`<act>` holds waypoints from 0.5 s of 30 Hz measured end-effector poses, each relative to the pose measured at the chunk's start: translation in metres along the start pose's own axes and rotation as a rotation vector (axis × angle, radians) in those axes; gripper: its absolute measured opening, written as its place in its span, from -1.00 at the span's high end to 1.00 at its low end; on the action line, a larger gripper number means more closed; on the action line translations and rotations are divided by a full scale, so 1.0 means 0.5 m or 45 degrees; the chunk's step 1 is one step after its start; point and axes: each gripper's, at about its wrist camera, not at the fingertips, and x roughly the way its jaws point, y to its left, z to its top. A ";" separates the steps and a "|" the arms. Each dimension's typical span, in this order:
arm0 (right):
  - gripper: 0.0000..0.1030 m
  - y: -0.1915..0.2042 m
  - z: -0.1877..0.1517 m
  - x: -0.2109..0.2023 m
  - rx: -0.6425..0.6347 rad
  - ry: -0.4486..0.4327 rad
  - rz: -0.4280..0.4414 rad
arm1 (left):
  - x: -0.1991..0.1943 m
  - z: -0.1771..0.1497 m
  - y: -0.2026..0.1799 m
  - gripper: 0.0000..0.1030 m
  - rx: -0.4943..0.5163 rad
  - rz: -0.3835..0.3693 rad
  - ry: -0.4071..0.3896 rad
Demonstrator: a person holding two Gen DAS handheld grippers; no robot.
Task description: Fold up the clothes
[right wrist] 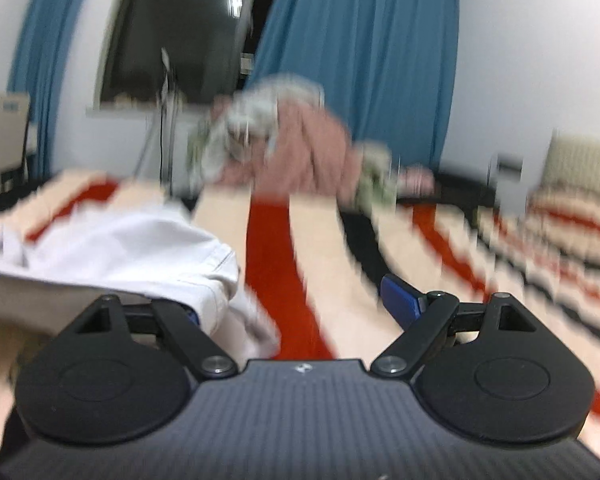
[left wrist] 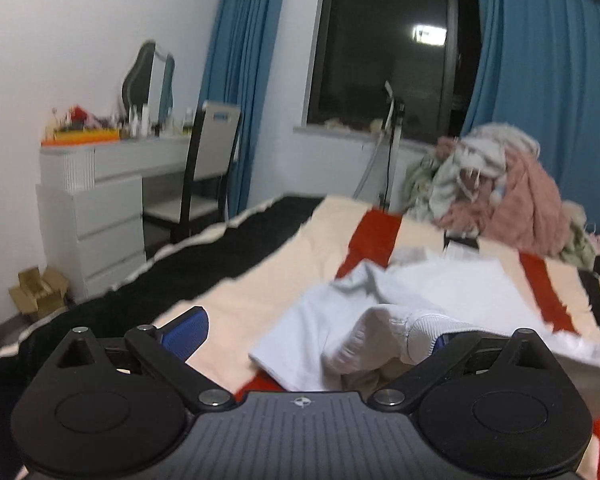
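Open grippers (left wrist: 316, 336) by white garment (left wrist: 420, 292)

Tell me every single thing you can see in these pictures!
white garment: one, white, crumpled on the blanket in front of both tools
blanket: one, cream with red and black stripes, spread over the bed
clothes pile: one heap, pink, grey-white and pale green, far end of the bed
curtains: two, blue, either side of the window
window: one, dark, in the far wall
dresser: one, white, by the left wall, small things on top
mirror: one, dark frame, on the dresser
chair: one, pale with black frame, at the dresser
cardboard box: one, brown, on the floor
left tool: one, black with blue pads, open, cloth over one pad
right tool: one, same colours, open
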 end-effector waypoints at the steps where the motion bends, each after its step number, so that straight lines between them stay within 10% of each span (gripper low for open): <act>1: -0.65 -0.001 -0.009 -0.006 0.026 0.039 0.000 | -0.012 0.005 0.000 -0.98 -0.001 -0.012 -0.030; 8: -0.65 -0.052 0.067 -0.133 0.197 -0.190 -0.017 | -0.113 0.070 0.023 -1.00 -0.092 -0.085 -0.214; 15: -0.65 -0.092 0.299 -0.278 0.219 -0.457 0.106 | -0.248 0.309 0.045 -1.00 -0.211 -0.145 -0.479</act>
